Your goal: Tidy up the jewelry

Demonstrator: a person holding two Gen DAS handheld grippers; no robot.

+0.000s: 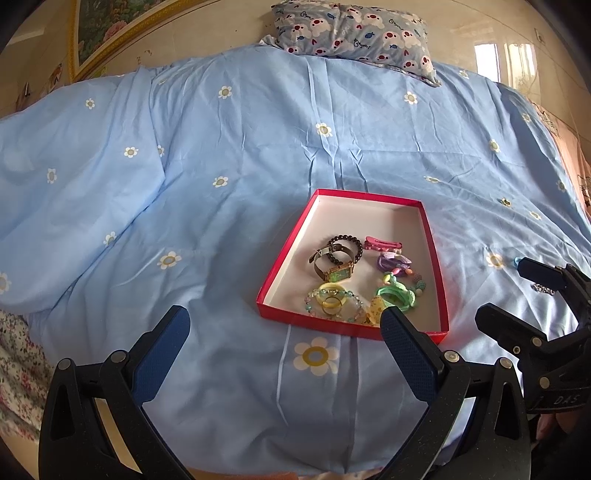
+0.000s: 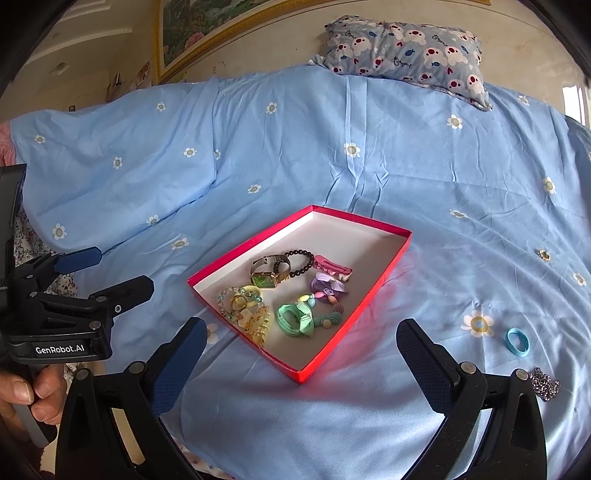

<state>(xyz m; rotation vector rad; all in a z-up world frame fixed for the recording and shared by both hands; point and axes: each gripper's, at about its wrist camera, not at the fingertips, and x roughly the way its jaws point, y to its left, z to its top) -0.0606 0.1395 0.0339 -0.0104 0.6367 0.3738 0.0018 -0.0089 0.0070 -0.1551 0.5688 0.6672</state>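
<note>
A shallow red box (image 1: 275,275) (image 2: 384,269) lies on the blue bedspread and holds several pieces: a watch (image 1: 334,271) (image 2: 266,278), a dark bead bracelet (image 1: 345,243) (image 2: 301,264), a pink clip (image 1: 380,244), a green hair tie (image 2: 295,319) and rings. Outside the box, to its right, lie a blue hair tie (image 2: 517,341), a silver chain (image 2: 545,384) and a small gold piece (image 2: 543,254). My left gripper (image 1: 284,325) is open and empty before the box's near edge. My right gripper (image 2: 301,339) is open and empty over the box's near corner.
The bedspread (image 1: 229,206) has folds and a raised ridge on the left. A patterned pillow (image 1: 354,31) lies at the far end against the wall. The right gripper shows at the right edge of the left wrist view (image 1: 498,291).
</note>
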